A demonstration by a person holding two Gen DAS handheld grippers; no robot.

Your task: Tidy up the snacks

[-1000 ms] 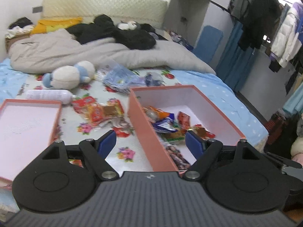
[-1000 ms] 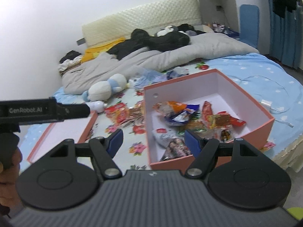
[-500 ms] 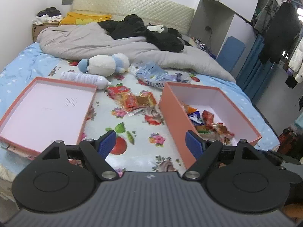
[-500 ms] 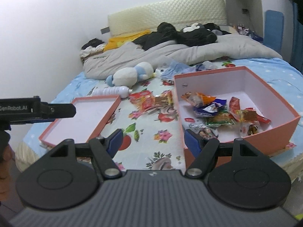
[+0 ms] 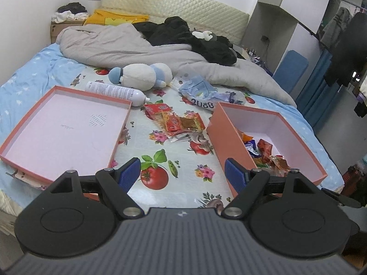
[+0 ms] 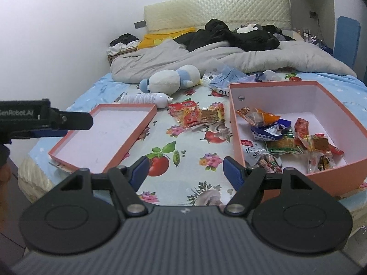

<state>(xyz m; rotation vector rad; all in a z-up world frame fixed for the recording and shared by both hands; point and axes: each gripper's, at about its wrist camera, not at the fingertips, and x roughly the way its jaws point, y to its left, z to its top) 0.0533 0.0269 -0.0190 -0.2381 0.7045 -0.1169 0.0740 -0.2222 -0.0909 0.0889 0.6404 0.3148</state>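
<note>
A salmon-pink box [image 5: 229,137] [image 6: 270,87] stands on the bed at the right, with several snack packets [image 6: 284,137] [image 5: 268,155] inside. Several more red and gold snack packets [image 5: 176,120] [image 6: 197,113] lie loose on the flowered sheet between the box and its flat lid [image 5: 64,128] [image 6: 103,133] at the left. My left gripper [image 5: 182,175] is open and empty, above the sheet near the bed's front edge. My right gripper [image 6: 185,170] is open and empty, also held back near the front edge. The left gripper's body shows at the far left of the right wrist view [image 6: 45,119].
A white spray bottle [image 5: 117,90] and a blue-and-white plush toy [image 5: 142,75] lie behind the lid. A crumpled blue plastic bag [image 5: 201,91] lies behind the box. A grey duvet [image 5: 128,48] and black clothes [image 5: 183,34] fill the far half of the bed.
Both grippers have drawn back from the box toward the bed's front edge, so the lid and the loose packets have come into view. Both stay open and empty.
</note>
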